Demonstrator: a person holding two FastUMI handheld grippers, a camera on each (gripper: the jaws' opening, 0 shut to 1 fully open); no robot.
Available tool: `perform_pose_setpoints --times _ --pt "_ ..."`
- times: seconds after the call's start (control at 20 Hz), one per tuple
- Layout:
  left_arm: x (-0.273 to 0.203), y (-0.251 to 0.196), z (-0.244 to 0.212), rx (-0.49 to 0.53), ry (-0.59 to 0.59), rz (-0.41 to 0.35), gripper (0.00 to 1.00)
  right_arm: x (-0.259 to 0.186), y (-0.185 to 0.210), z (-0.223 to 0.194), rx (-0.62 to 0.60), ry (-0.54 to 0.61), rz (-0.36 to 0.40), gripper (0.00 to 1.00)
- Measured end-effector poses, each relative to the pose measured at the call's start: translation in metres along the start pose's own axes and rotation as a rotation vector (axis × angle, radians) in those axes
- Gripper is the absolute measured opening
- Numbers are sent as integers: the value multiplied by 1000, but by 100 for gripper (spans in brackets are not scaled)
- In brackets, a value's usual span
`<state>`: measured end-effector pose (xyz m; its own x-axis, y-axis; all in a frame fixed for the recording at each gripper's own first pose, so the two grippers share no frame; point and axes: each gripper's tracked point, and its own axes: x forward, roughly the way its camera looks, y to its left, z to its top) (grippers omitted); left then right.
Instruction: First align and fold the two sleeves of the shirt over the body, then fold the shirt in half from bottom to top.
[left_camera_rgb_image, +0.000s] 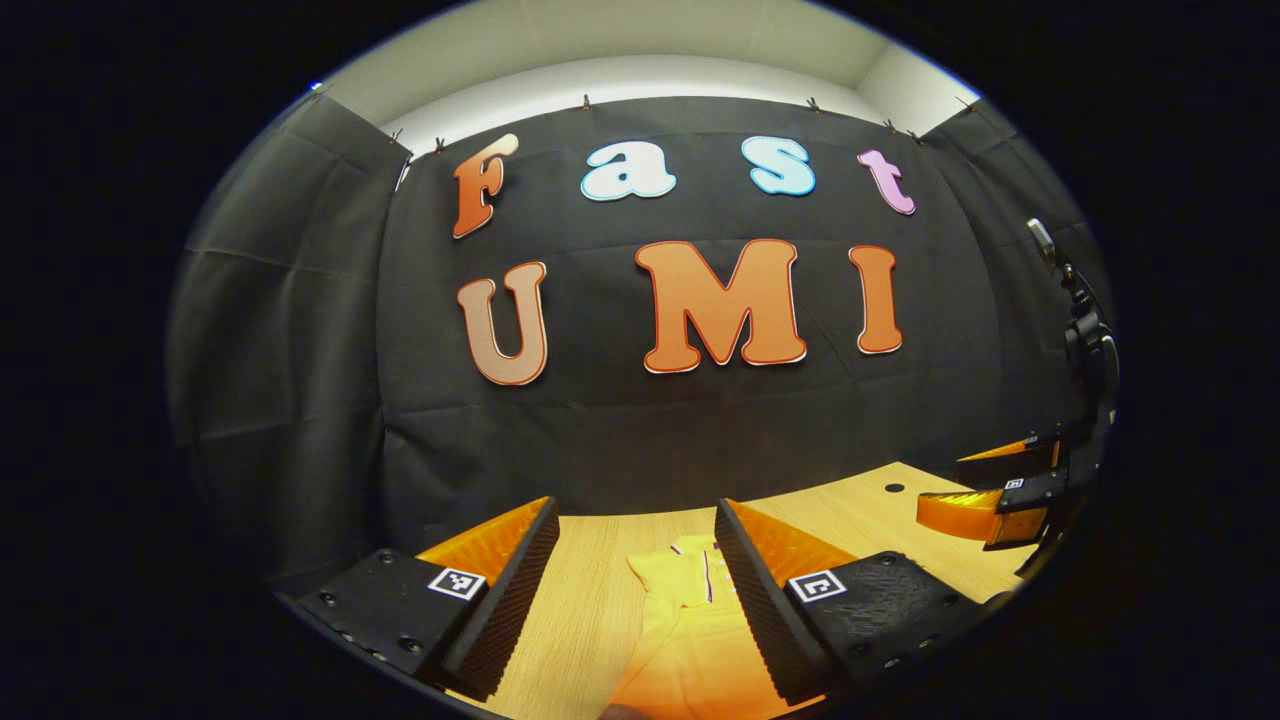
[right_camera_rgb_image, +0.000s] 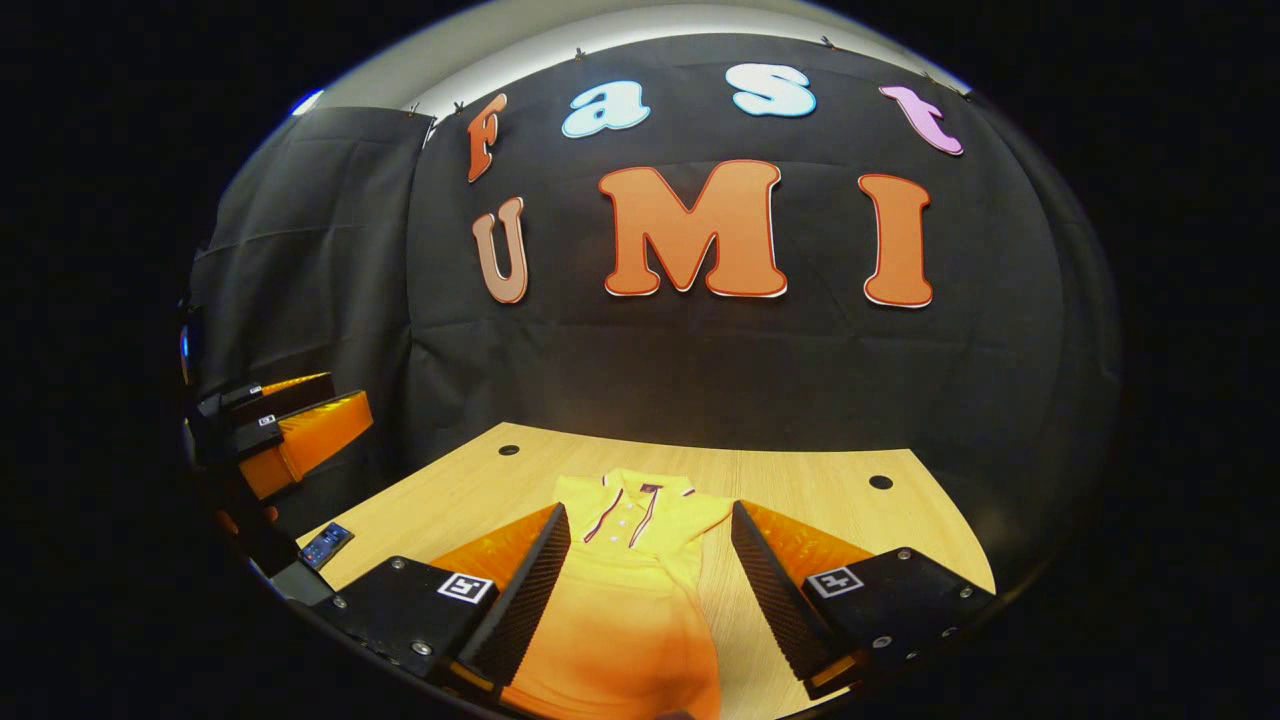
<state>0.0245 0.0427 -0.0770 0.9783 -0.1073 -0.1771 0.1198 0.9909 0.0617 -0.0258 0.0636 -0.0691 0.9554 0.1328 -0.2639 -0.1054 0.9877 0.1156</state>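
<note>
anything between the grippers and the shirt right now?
Nothing visible. The yellow shirt lies on the wooden table, and both the right gripper and the left gripper hang open over it with bare space between.

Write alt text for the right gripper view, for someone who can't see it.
A yellow polo shirt lies on a wooden table, collar toward the black cloth wall, seen between the open right gripper. The left gripper hovers open at the table's left edge, above a small dark device.
</note>
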Motion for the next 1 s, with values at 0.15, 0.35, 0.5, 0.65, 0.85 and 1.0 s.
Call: perform_pose_setpoints --times 0.15,0.35,0.5,0.65,0.85,1.0 --pt "-3 -2 3 4 -11 0 94 -3 0 6 -2 -18 -6 98" --pt "0 -5 -3 5 8 -10 94 -4 6 4 13 -22 5 98" --pt "4 -10 -22 -1 62 -14 92 -4 0 -20 3 44 5 98" --pt "7 -12 -72 -13 219 -32 92 -3 -11 -56 3 148 -1 98" --pt "-9 -15 -145 -47 471 -58 93 -13 -25 -112 24 327 15 98" --pt "-25 -14 -200 -70 650 -69 93 -22 -34 -161 44 492 8 99"
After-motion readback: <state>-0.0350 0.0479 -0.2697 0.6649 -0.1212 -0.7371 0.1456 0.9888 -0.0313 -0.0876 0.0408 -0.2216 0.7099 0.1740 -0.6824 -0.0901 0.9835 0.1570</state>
